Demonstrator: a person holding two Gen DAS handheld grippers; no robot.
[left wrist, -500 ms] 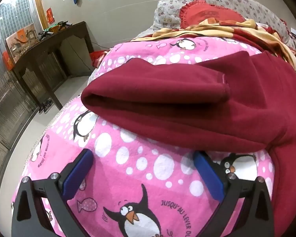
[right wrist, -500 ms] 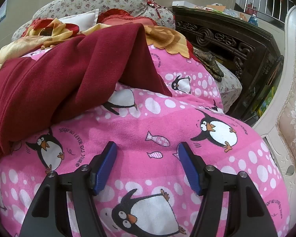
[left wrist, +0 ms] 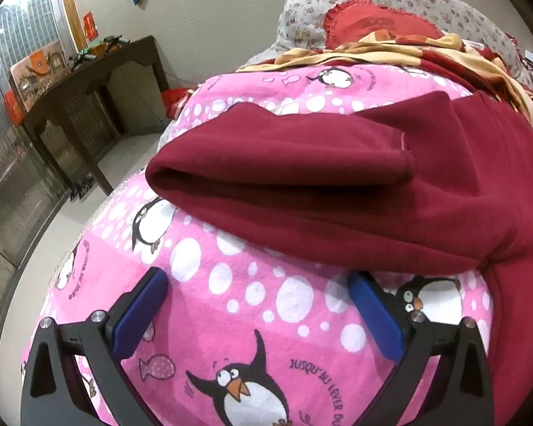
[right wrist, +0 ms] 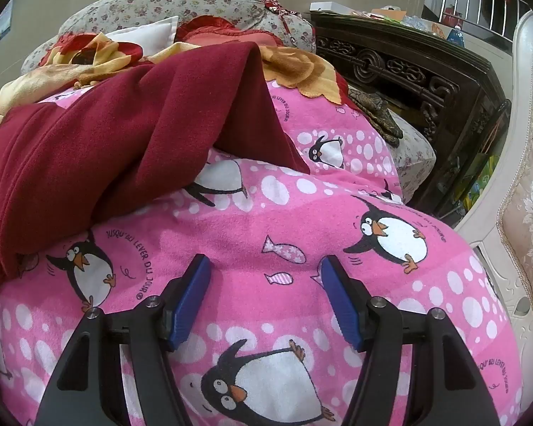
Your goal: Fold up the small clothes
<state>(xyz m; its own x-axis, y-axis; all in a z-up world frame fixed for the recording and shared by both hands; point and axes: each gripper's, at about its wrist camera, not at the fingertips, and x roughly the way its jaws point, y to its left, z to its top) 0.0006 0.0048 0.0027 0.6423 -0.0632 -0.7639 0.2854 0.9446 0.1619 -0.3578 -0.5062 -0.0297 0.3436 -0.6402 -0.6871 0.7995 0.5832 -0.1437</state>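
1. Pink penguin blanket [left wrist: 266, 319], printed with white dots, fish and penguins, spread over the whole bed and filling the lower half of both views; no visible shift against the frames half a second earlier.
2. Dark red garment [left wrist: 337, 191] lying on the penguin blanket, partly folded: in the left wrist view, a thick doubled layer with a rounded fold edge toward the blanket's left side, and a seam line showing near its upper right. In the right wrist view, the same garment [right wrist: 124, 135] heaped on the blanket's upper left, one flap rising to a peak and dropping onto the pink cloth. Same shape and same place as in the earlier pair.
3. Floral pillows [right wrist: 160, 3] and a red-and-yellow cloth [right wrist: 302, 71] bunched beyond the blanket's far edge.
4. Dark wooden table [left wrist: 89, 81] off the blanket's left side; carved dark cabinet [right wrist: 408, 78] off its right side.
5. Left gripper [left wrist: 259, 284] hovering low above the penguin blanket, just short of the garment's near edge, blue pads spread wide, holding nothing; framing almost identical to the earlier frame.
6. Right gripper [right wrist: 264, 273] above bare pink cloth beside the fish print, well apart from the garment, pads parted and empty; barely changed from before.
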